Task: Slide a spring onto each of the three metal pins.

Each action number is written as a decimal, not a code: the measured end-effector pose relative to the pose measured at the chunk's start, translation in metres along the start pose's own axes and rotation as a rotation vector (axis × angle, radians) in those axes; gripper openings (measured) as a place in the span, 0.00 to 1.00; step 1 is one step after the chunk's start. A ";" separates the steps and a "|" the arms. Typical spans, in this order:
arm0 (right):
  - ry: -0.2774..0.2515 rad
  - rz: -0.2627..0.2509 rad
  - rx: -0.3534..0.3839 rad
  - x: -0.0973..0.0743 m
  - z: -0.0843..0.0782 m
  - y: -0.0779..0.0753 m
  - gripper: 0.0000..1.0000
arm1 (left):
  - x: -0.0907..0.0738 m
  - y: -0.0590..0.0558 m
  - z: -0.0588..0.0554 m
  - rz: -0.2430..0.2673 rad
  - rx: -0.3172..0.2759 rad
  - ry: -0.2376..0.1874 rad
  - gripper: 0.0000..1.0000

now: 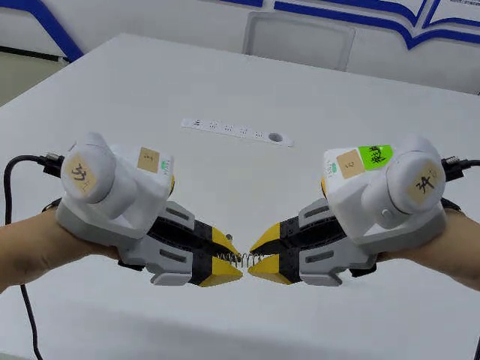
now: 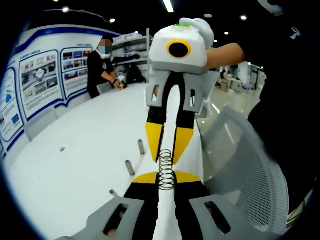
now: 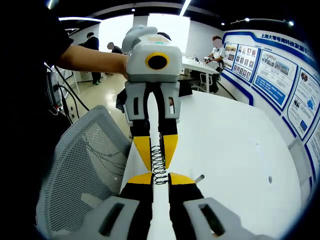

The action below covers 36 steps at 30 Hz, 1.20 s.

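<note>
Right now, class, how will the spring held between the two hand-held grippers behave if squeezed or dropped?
The spring is a thin open coil, so it probably flexes easily. It looks tiny beside the left hand-held gripper, so it is likely very light. Dropped, it could roll on the smooth table.

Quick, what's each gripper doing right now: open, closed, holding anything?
Left gripper: jaws closed on one end of the spring.
Right gripper: jaws closed on the spring's other end.
</note>
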State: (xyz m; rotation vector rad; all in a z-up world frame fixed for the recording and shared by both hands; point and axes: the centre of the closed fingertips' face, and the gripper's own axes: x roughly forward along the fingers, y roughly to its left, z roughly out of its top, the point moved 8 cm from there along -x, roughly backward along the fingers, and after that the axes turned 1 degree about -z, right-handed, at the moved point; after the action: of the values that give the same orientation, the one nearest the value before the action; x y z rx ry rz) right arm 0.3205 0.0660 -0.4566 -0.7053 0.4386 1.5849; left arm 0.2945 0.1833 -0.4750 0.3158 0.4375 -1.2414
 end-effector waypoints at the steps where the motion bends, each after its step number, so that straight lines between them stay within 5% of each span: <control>1: -0.001 0.000 0.000 0.000 0.000 0.000 0.11 | 0.000 0.000 0.000 0.000 0.001 0.000 0.09; 21: -0.071 0.031 0.089 0.001 -0.003 -0.005 0.12 | -0.005 0.003 -0.001 0.004 0.000 -0.020 0.09; 27: -0.116 0.037 0.091 -0.002 0.005 -0.005 0.11 | -0.003 0.003 -0.005 0.010 -0.003 -0.004 0.10; 30: -0.189 0.057 0.132 -0.006 0.015 -0.006 0.11 | 0.001 0.003 -0.007 0.017 0.011 0.010 0.10; 36: -0.176 0.050 0.105 -0.003 0.020 -0.008 0.11 | 0.005 0.004 -0.008 0.026 -0.012 -0.001 0.10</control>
State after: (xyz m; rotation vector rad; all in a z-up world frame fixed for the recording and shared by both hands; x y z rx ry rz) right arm 0.3243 0.0776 -0.4392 -0.4740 0.4088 1.6430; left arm 0.2984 0.1843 -0.4847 0.3096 0.4381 -1.2130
